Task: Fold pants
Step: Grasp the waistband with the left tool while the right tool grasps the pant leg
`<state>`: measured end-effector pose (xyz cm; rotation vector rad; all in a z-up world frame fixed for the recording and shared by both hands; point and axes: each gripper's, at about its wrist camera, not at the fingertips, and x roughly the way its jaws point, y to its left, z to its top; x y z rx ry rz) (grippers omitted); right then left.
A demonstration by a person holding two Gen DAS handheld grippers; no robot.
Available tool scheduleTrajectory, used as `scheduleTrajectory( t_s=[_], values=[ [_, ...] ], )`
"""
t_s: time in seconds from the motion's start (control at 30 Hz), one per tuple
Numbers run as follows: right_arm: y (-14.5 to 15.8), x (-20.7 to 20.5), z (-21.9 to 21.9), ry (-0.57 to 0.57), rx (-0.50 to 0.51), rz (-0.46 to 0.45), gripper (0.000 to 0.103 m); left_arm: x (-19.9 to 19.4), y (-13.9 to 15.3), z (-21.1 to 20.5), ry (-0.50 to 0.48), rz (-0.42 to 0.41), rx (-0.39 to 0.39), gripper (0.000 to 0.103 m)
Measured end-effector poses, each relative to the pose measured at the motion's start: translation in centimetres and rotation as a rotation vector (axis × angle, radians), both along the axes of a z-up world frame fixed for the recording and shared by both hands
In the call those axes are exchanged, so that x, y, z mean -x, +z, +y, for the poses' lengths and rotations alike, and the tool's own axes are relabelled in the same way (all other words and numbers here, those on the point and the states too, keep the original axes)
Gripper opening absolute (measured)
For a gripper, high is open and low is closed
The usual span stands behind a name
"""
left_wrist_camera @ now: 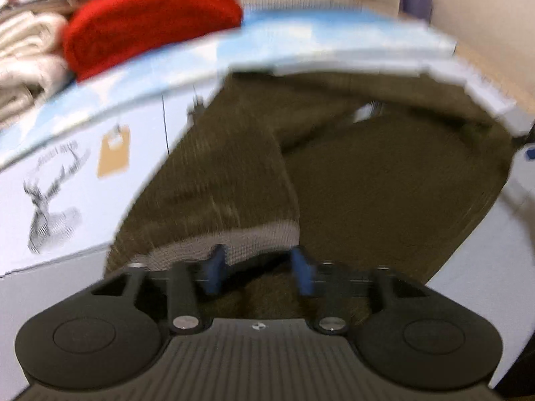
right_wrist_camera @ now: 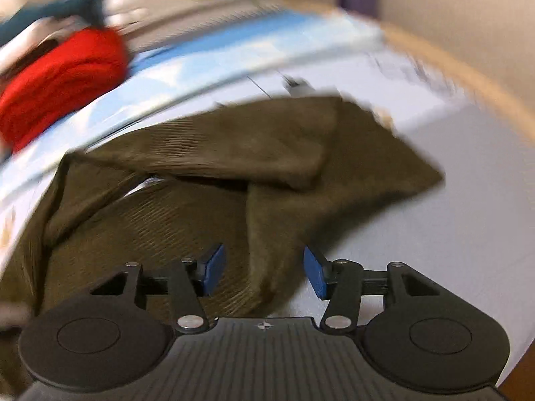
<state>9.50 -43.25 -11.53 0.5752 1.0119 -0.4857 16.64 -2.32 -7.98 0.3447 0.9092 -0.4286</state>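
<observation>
Your olive corduroy pants [right_wrist_camera: 234,153] lie rumpled, one leg folded across. Left gripper [left_wrist_camera: 257,267] & right gripper [right_wrist_camera: 264,270]: both spread apart, gripping nothing.

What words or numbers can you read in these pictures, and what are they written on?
None can be read for sure.
Dark lettering above the deer drawing on the white cover: too blurred to read.
Orange tag picture on that cover: pale patch on it, no readable text.
Grey print at the cover's far edge in the right wrist view: smeared by motion, unreadable.
Olive pants: no readable label.
</observation>
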Motion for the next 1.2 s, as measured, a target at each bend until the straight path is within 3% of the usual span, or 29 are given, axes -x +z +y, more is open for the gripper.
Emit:
scheduleTrajectory(
  t_s=[0.03,0.1,0.23,0.27,0.3,0.33,0.37,0.4,0.43,0.5,0.57,0.63,0.67,0.7,0.77,0.8,0.93,1.03,1.2],
  values=[
    [-0.8,-0.6,-0.5,-0.016,-0.048,-0.005,0.064,-0.4,-0.4,-0.8,-0.035,0.009,0.000,0.060],
    [-1.7,-1.9,-1.1,-0.022,-0.085,-0.006,0.064,-0.5,-1.4,-2.4,-0.122,-0.017,-0.038,0.090],
    [-2.7,-5.4,-1.1,0.018,-0.036,-0.024,0.073,-0.5,-4.7,-4.8,-0.237,-0.065,-0.241,0.087],
    [-2.9,-6.1,-0.9,0.020,-0.034,-0.011,0.073,-0.5,-5.2,-4.9,-0.253,-0.086,-0.283,0.075],
    [-3.5,-6.8,-0.9,0.019,-0.032,0.003,0.073,-0.6,-5.6,-4.8,-0.267,-0.118,-0.331,0.056],
    [-3.8,-7.2,-0.9,0.013,-0.030,0.008,0.071,-0.8,-5.7,-4.5,-0.288,-0.126,-0.340,0.055],
    [-4.0,-7.2,-1.1,0.007,-0.027,0.007,0.069,-1.1,-5.4,-3.9,-0.301,-0.114,-0.312,0.045],
    [-4.0,-7.6,-1.0,0.001,-0.021,0.008,0.060,-1.7,-4.8,-3.3,-0.292,-0.109,-0.289,0.031],
    [-4.0,-8.1,-0.9,-0.001,-0.011,0.012,0.044,-2.2,-4.0,-2.5,-0.269,-0.131,-0.266,0.029],
    [-3.9,-8.2,-0.6,0.002,0.027,0.018,0.023,-3.6,-1.8,-0.5,-0.168,-0.252,-0.235,0.026],
    [-4.0,-7.7,-0.4,0.004,0.041,0.008,0.017,-6.1,0.6,2.8,0.063,-0.413,-0.221,0.026],
    [-3.7,-7.7,0.0,0.009,0.043,-0.002,0.015,-9.0,2.4,8.0,0.386,-0.466,-0.141,0.027],
    [-3.4,-7.8,0.3,0.014,0.044,-0.003,0.015,-9.8,3.0,10.6,0.523,-0.453,-0.075,0.028],
    [-3.1,-7.8,0.6,0.017,0.039,-0.004,0.015,-10.2,3.4,13.0,0.600,-0.407,0.016,0.037],
    [-2.9,-7.2,0.9,0.023,0.022,-0.009,0.015,-10.1,3.3,16.2,0.634,-0.280,0.215,0.060],
    [-3.0,-7.1,0.9,0.031,0.012,-0.012,0.016,-10.1,2.9,17.1,0.638,-0.224,0.263,0.062],
    [-4.1,-6.6,-0.9,0.037,0.006,-0.030,0.016,-10.7,-0.1,20.3,0.704,0.019,0.222,0.065],
    [-4.0,-6.2,-1.0,0.034,0.007,-0.042,0.016,-9.6,-2.4,24.1,0.782,0.188,0.232,0.075],
    [-3.9,-5.1,-1.2,0.025,0.010,-0.067,0.012,-6.9,-6.2,26.0,0.732,0.444,0.258,0.074]
  ],
)
